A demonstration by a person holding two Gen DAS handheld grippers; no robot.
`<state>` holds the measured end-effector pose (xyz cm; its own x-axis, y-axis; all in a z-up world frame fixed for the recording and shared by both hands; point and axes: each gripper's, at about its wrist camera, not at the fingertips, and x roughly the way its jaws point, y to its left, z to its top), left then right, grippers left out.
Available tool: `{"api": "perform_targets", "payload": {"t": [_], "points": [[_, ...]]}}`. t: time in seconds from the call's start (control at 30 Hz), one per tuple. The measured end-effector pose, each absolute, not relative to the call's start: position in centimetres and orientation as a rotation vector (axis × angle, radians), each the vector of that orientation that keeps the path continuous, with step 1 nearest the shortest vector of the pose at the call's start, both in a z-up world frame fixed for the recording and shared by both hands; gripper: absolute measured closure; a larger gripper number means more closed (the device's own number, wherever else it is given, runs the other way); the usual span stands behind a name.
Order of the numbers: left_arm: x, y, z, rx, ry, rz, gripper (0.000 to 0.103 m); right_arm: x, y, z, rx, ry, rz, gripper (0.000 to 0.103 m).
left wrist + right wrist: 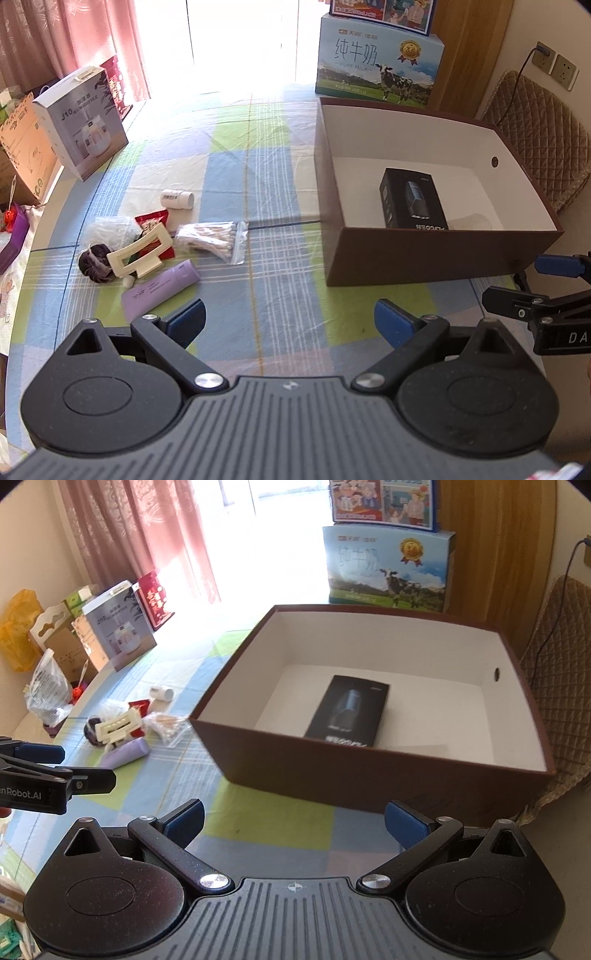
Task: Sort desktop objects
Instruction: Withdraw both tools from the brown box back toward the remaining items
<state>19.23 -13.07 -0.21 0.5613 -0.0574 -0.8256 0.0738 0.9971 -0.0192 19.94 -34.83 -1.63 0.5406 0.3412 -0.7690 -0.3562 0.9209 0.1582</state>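
Note:
A brown open box with a white inside holds a black product box. Left of it on the checked tablecloth lies a small pile: a purple tube, a cream hair claw, a bag of cotton swabs, a white bottle, a red packet and a dark hair tie. My left gripper stands open above the cloth, near the tube. My right gripper hangs open before the box's near wall.
A white humidifier carton and cardboard boxes crowd the table's left edge. A blue milk carton stands behind the brown box. A quilted chair is at the right. The right gripper's fingers show in the left wrist view.

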Motion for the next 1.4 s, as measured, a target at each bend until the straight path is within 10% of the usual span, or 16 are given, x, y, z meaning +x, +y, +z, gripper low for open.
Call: {"api": "perform_targets", "payload": {"t": [1.4], "points": [[16.3, 6.5, -4.4, -0.055, 1.02, 0.092, 0.007, 18.6, -13.9, -7.9, -0.11, 0.874, 0.631, 0.002]]}}
